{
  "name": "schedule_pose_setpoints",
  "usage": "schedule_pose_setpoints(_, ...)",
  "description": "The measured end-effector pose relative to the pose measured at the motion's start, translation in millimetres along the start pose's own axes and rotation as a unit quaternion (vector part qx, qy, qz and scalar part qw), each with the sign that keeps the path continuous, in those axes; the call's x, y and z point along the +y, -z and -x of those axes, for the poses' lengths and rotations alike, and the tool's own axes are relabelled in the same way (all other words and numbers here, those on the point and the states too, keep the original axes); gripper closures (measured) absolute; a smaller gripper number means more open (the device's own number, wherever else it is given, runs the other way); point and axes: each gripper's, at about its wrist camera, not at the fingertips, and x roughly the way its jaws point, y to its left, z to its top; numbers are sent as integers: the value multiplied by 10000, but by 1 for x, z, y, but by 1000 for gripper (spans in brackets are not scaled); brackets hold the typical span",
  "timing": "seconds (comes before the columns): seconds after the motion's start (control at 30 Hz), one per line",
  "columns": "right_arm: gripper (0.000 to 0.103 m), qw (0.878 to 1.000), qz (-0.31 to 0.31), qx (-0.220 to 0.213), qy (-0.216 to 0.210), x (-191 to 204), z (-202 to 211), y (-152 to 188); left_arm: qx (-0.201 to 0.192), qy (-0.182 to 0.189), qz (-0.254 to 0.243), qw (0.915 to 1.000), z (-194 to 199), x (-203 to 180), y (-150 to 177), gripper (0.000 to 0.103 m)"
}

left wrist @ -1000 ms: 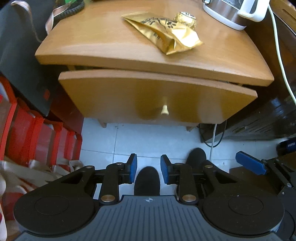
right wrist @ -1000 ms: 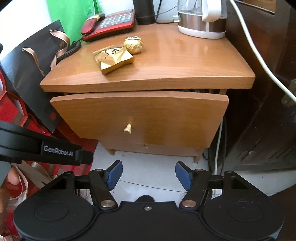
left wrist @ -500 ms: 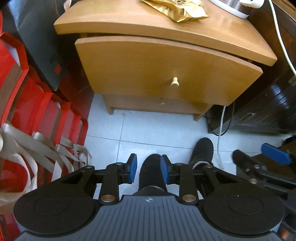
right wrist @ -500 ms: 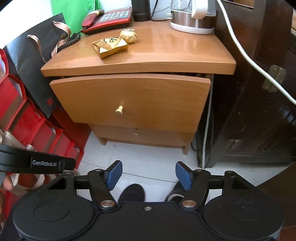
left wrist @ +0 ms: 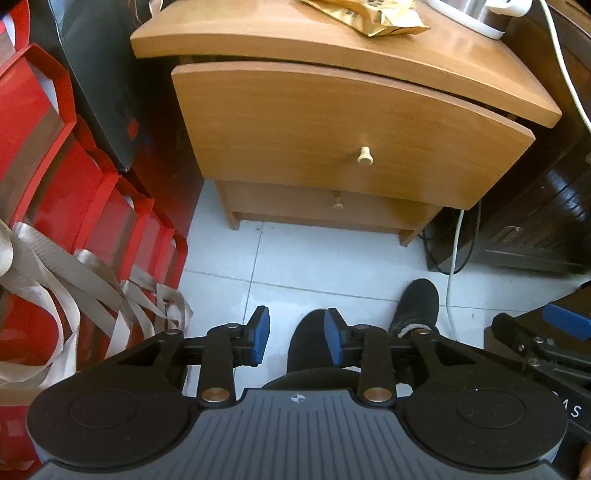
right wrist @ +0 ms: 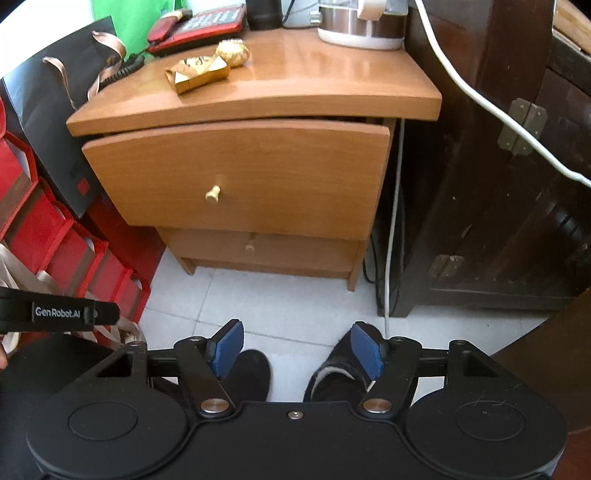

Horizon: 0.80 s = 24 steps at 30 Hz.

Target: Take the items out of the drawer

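A wooden nightstand has an upper drawer (left wrist: 332,125) pulled slightly out, with a pale knob (left wrist: 365,155); the drawer (right wrist: 251,173) and its knob (right wrist: 213,192) also show in the right wrist view. The inside of the drawer is hidden. A gold foil packet (right wrist: 197,74) and a gold ball (right wrist: 233,52) lie on the nightstand top (right wrist: 314,74). My left gripper (left wrist: 294,338) is open and empty, low above the floor, well back from the drawer. My right gripper (right wrist: 297,349) is open wider and empty, also well back. A lower drawer (right wrist: 258,247) is closed.
Red gift bags (left wrist: 55,184) with beige ribbons and a black bag (right wrist: 48,110) stand left of the nightstand. A dark wooden cabinet (right wrist: 498,184) stands right, with a white cable (right wrist: 389,236) hanging between. A red telephone (right wrist: 199,27) and a kettle (right wrist: 364,22) sit at the back. The person's feet (left wrist: 417,302) are on the tiled floor.
Both grippers have drawn back and away from the nightstand, so the drawer front looks smaller and the lower drawer and floor have come into view. Neither gripper's opening has changed.
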Motion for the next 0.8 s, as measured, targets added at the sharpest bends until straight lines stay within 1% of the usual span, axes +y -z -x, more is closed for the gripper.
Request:
schedule_pose_setpoints(0.1,40,10000,25,69,21,0,-1,3,-60,-96,-89,9999,0,-1,-2,69)
schedule_pose_setpoints(0.13,40,9999,27,94,45,-1,-2,4,-41,-78,-118,9999,-1,-1,-2,69)
schedule_pose_setpoints(0.23,39,9999,-78,80,23,-5,-2,5,14,-38,-80,10000,-2,2,-4,69)
schedule_pose_setpoints(0.33,38,9998,-154,155,-11,-8,-4,7,38,-95,-53,9999,-3,3,-5,68)
schedule_pose_setpoints(0.4,36,9997,-150,202,-10,-8,-5,7,40,-169,-66,9998,-4,2,-5,59)
schedule_pose_setpoints(0.47,35,9997,-126,204,15,-7,-6,7,7,-218,-76,9997,-4,2,-6,58)
schedule_pose_setpoints(0.63,34,9995,11,293,120,-1,-9,7,-3,-245,-114,9996,-5,1,-5,57)
schedule_pose_setpoints(0.8,30,9997,-71,239,48,-5,-7,9,5,-237,-102,9997,-4,0,-4,57)
